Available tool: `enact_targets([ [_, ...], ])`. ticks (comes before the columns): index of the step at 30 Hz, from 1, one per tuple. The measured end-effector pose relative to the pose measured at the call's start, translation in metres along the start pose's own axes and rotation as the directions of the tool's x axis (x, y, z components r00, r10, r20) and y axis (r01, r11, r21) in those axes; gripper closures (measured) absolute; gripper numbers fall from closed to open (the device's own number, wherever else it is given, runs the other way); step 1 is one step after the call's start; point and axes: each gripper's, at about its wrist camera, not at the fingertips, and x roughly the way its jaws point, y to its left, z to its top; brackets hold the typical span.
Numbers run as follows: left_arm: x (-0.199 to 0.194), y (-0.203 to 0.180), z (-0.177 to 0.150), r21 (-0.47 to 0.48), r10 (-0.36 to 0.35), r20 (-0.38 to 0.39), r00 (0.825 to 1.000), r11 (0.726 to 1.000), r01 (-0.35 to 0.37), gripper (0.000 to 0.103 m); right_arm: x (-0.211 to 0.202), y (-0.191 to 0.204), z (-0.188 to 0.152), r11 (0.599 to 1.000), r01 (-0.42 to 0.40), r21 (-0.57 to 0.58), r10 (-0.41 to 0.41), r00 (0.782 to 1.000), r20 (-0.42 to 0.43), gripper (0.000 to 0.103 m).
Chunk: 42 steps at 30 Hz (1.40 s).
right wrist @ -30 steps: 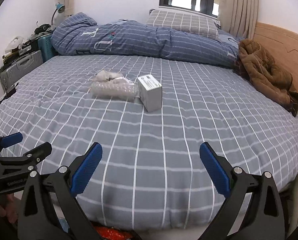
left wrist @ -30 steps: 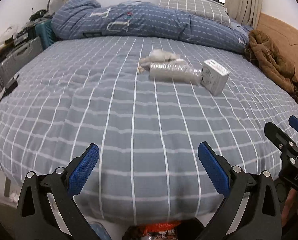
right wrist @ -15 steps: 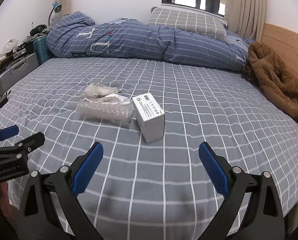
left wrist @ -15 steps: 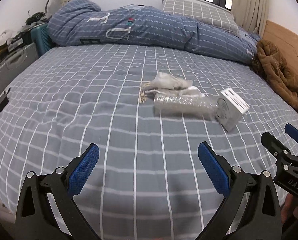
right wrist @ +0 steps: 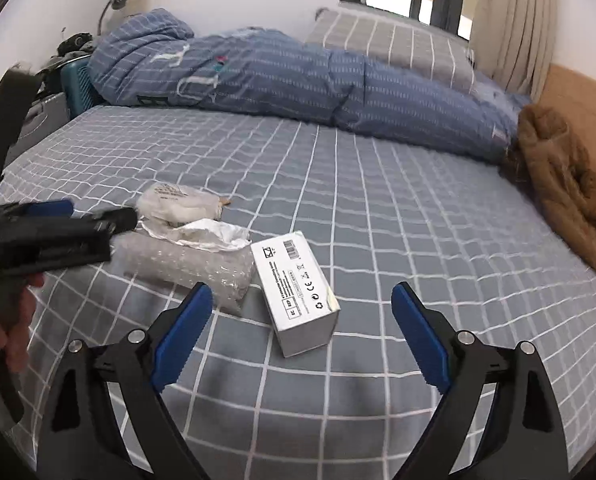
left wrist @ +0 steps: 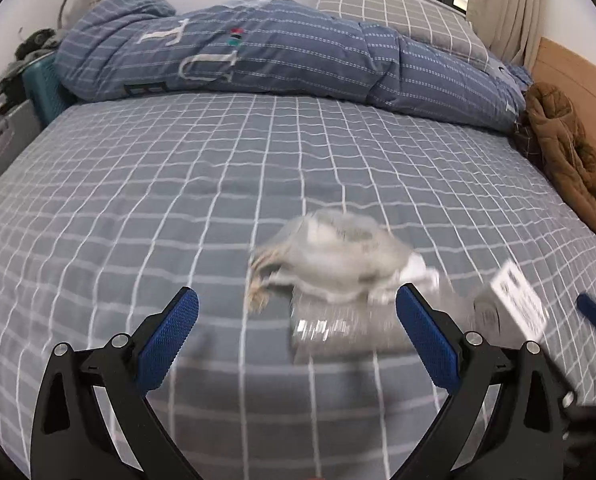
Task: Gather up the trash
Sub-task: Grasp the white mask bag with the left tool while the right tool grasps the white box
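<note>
In the left wrist view the left gripper (left wrist: 296,330) stands wide with nothing between its blue pads, low over the checked bed (left wrist: 146,184). Just ahead, blurred, lie a crumpled plastic bag (left wrist: 338,256) and, nearer, a roll of bubble wrap (left wrist: 338,330), with the white box (left wrist: 516,306) to their right. The soft pieces will probably give under the pads, so the grip should bite across the bulk of one piece, not its loose edge, and avoid pinching the sheet. In the right wrist view the right gripper (right wrist: 298,334) is also spread wide and empty, though its jaws have just been closing a little. The white box (right wrist: 298,288) sits just beyond and between its pads, skewed on the bed and touching the bubble wrap (right wrist: 186,268) on its left. To take it cleanly, the jaws should probably line up across its narrow faces. The left gripper (right wrist: 70,216) reaches in from the left beside the plastic bag (right wrist: 178,204), so each hand should keep to its own item.
</note>
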Motion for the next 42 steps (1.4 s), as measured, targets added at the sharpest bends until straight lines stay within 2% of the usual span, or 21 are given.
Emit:
enact_targets([
  [5,0.033,-0.016,0.019,0.067,-0.002,-0.042,0.999,0.998,0.005,0.006,0.024,-0.005,0.001,1.000,-0.024,0.017,0.024,0.999,-0.027,0.028],
  [8,0.048,-0.021,0.024,0.079,-0.010,-0.064,0.998,0.997,0.016,0.006,0.032,-0.009,0.000,0.998,-0.053,0.046,0.055,0.998,-0.041,0.036],
  [11,0.057,-0.026,0.027,0.097,-0.011,-0.080,0.997,0.995,0.019,0.006,0.041,-0.010,-0.003,0.996,-0.068,0.053,0.071,0.996,-0.062,0.050],
  [13,0.063,-0.030,0.029,0.119,-0.012,-0.089,0.996,0.993,0.022,0.006,0.044,-0.009,-0.004,0.996,-0.070,0.056,0.074,0.995,-0.073,0.054],
  [15,0.067,-0.032,0.029,0.126,-0.009,-0.095,0.995,0.992,0.021,0.008,0.045,-0.009,-0.004,0.995,-0.073,0.061,0.077,0.995,-0.065,0.055],
  [17,0.073,-0.035,0.029,0.133,-0.018,-0.114,0.993,0.991,0.033,0.016,0.045,-0.012,-0.004,0.993,-0.080,0.081,0.086,0.994,-0.065,0.056],
  [19,0.079,-0.038,0.027,0.138,-0.020,-0.136,0.990,0.990,0.039,0.028,0.045,-0.014,-0.004,0.992,-0.089,0.087,0.095,0.993,-0.069,0.059],
  [23,0.086,-0.042,0.025,0.131,-0.015,-0.148,0.989,0.991,0.035,0.035,0.044,-0.012,-0.006,0.993,-0.091,0.069,0.095,0.993,-0.067,0.060],
  [27,0.090,-0.046,0.024,0.136,-0.019,-0.156,0.988,0.990,0.041,0.055,0.044,-0.012,-0.006,0.993,-0.092,0.073,0.097,0.993,-0.065,0.060],
  [28,0.090,-0.046,0.024,0.130,-0.023,-0.155,0.988,0.991,0.044,0.058,0.045,-0.012,-0.006,0.993,-0.092,0.071,0.096,0.993,-0.065,0.060],
  [33,0.087,-0.045,0.024,0.116,-0.030,-0.137,0.990,0.992,0.046,0.065,0.044,-0.014,-0.004,0.993,-0.093,0.079,0.098,0.993,-0.063,0.061],
  [42,0.055,-0.031,0.024,0.074,-0.024,-0.067,0.997,0.997,0.029,0.066,0.036,-0.017,0.002,0.993,-0.071,0.094,0.076,0.996,-0.046,0.063],
])
